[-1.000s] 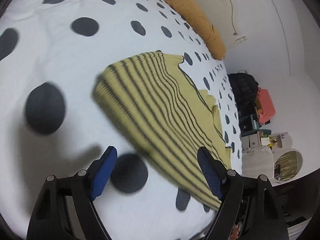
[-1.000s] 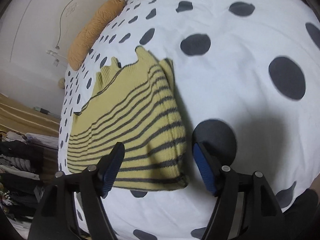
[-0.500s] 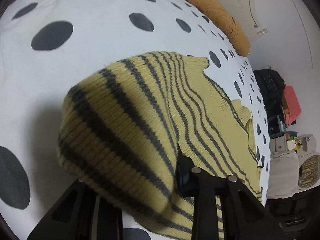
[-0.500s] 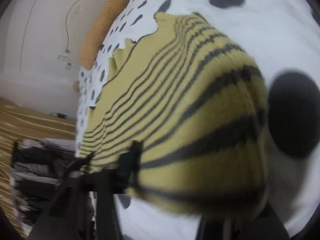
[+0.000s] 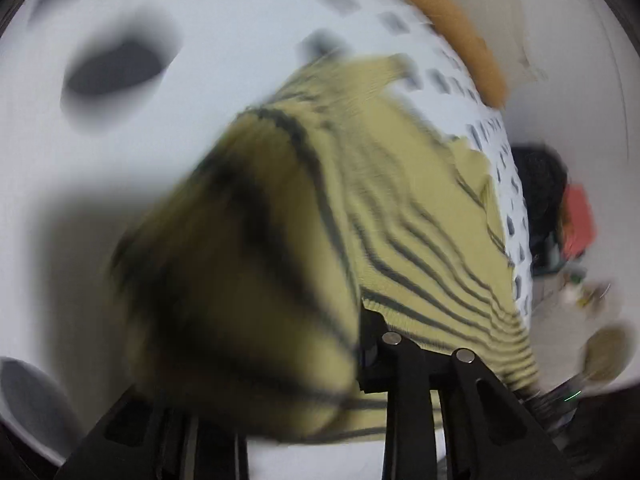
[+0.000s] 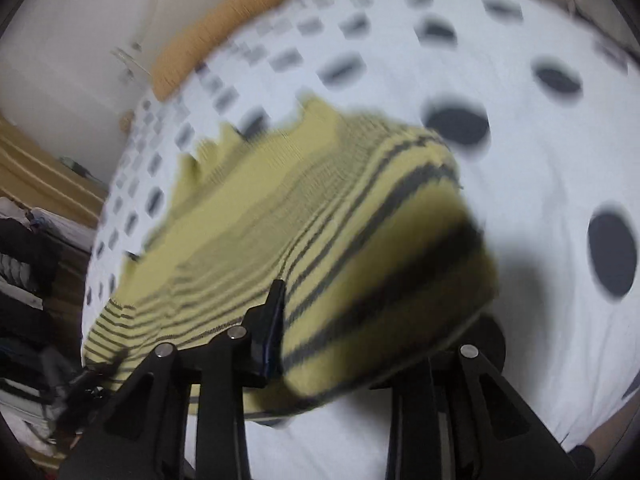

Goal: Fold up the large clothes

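While my two grippers work at its near edge, the bed [image 5: 248, 32] fills both wrist views, its white cover [image 6: 520, 184] scattered with dark grey dots and smeared by motion blur. On that cover lies the sweater [image 5: 400, 216], yellow knit with dark stripes, stretched away from me toward a long orange pillow [image 5: 452, 28] at the far end of the bed, against a pale wall. Its far part rests flat on the cover, while both near corners are bunched up and raised off the bed, casting a soft shadow on the white fabric below.

My left gripper [image 5: 256, 364] is clamped on the sweater's near left corner: a thick wad of striped knit sits between its black fingers and bulges up over them, hiding the left finger almost wholly. Its jaws have just come together on that corner and have eased a touch wider since, with the cloth packed between them. My right gripper [image 6: 360, 344] grips the near right corner likewise; its jaws have just closed, and a folded roll of knit swells out between the blue-padded left finger [image 6: 272, 320] and the right one, which the cloth mostly covers.

Beyond the bed's right side, in the left wrist view, stand a dark bag [image 5: 540, 176] and a red object [image 5: 578, 220], both too blurred to tell apart further. In the right wrist view, dark clothes [image 6: 24, 264] hang or pile beside the bed's left side.
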`<action>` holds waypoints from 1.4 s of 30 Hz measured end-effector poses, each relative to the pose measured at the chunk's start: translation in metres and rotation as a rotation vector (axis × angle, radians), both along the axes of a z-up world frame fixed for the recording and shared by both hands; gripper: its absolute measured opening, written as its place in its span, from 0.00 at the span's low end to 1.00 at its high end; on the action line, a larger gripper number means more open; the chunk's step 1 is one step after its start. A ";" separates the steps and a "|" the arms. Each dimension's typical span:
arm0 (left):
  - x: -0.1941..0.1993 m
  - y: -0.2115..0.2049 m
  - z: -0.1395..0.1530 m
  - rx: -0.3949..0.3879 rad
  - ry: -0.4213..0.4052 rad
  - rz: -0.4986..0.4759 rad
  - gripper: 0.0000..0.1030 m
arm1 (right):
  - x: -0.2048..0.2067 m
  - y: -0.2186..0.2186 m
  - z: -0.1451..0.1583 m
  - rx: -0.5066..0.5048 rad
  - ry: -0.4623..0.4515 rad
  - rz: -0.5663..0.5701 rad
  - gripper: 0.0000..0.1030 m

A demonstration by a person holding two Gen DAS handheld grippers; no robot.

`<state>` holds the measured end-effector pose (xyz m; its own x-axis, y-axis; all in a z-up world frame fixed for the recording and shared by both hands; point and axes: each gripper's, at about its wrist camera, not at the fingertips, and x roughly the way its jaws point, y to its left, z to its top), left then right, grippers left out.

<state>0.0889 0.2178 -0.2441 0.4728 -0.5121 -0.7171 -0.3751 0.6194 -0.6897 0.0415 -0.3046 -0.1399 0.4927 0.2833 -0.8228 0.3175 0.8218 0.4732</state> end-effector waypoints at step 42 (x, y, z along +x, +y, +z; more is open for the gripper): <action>0.181 -0.040 0.045 0.486 0.022 -0.267 0.02 | 0.184 0.040 -0.006 -0.168 0.096 0.145 0.00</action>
<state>0.2702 0.1781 -0.1994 0.3540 -0.2199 -0.9090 -0.1724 0.9400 -0.2945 0.2252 -0.2647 -0.1463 0.3740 0.2002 -0.9056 0.2278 0.9267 0.2989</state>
